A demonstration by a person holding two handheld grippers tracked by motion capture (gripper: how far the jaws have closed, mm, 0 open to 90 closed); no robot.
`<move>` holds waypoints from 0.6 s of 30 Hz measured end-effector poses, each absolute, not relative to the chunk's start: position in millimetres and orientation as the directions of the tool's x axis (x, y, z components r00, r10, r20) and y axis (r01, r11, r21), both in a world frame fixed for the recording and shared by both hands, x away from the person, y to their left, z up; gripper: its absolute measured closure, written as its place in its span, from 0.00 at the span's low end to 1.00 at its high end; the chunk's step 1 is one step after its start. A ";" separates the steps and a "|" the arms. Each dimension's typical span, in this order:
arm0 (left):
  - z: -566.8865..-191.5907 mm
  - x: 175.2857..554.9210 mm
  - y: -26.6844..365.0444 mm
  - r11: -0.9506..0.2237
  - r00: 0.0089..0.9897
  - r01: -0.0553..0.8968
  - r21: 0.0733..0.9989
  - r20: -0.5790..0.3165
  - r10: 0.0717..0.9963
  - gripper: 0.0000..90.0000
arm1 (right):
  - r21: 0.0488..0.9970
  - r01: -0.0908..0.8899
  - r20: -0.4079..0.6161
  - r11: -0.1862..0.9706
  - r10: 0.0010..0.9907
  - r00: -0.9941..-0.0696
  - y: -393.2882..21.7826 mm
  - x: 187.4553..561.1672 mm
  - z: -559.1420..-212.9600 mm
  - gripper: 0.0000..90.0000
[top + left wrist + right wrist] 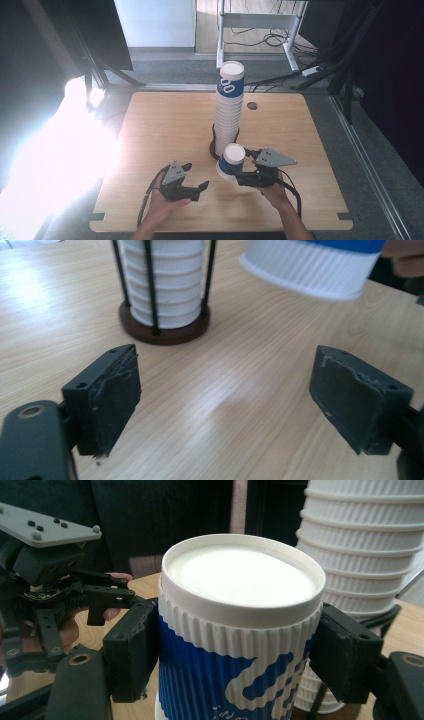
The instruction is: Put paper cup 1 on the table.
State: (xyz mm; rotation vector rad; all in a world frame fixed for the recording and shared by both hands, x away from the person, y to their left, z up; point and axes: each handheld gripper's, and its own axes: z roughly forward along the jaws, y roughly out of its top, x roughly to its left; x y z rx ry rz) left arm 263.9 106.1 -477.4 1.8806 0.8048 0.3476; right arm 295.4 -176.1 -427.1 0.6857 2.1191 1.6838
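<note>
A tall stack of white ribbed paper cups (230, 110) stands in a black wire holder on a dark round base (165, 332) at mid-table. My right gripper (235, 169) is shut on a single blue and white cup (231, 159), held tilted above the table just in front of the stack. In the right gripper view the black pads clamp the cup (240, 630) on both sides, its flat white end facing the camera, with the stack (365, 540) behind. My left gripper (196, 176) is open to the cup's left, low over the wood. Nothing lies between its pads (107, 400), and the cup (310, 265) hangs beyond them.
The wooden table (165, 130) has a round cable hole (252, 106) behind the stack. Strong glare washes out its left edge. A white desk frame (260, 22) and cables lie on the floor beyond the far edge. Dark equipment flanks both sides.
</note>
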 end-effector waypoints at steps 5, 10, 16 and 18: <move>-475.2 260.0 97.5 -0.262 0.749 0.361 0.895 -0.111 0.653 0.11 | 0.969 0.154 0.022 0.194 0.553 -0.833 -168.4 293.1 -430.1 0.30; -469.9 257.4 91.8 -0.262 0.756 0.345 0.901 -0.102 0.646 0.08 | 0.967 0.164 0.033 0.194 0.545 -0.838 -163.1 290.8 -432.0 0.30; -467.4 255.4 84.5 -0.269 0.761 0.328 0.906 -0.084 0.643 0.06 | 0.962 0.172 0.037 0.210 0.526 -0.849 -152.5 288.8 -437.1 0.30; -467.7 255.8 83.1 -0.272 0.765 0.325 0.906 -0.082 0.639 0.05 | 0.961 0.177 0.042 0.213 0.518 -0.855 -149.7 288.2 -438.7 0.30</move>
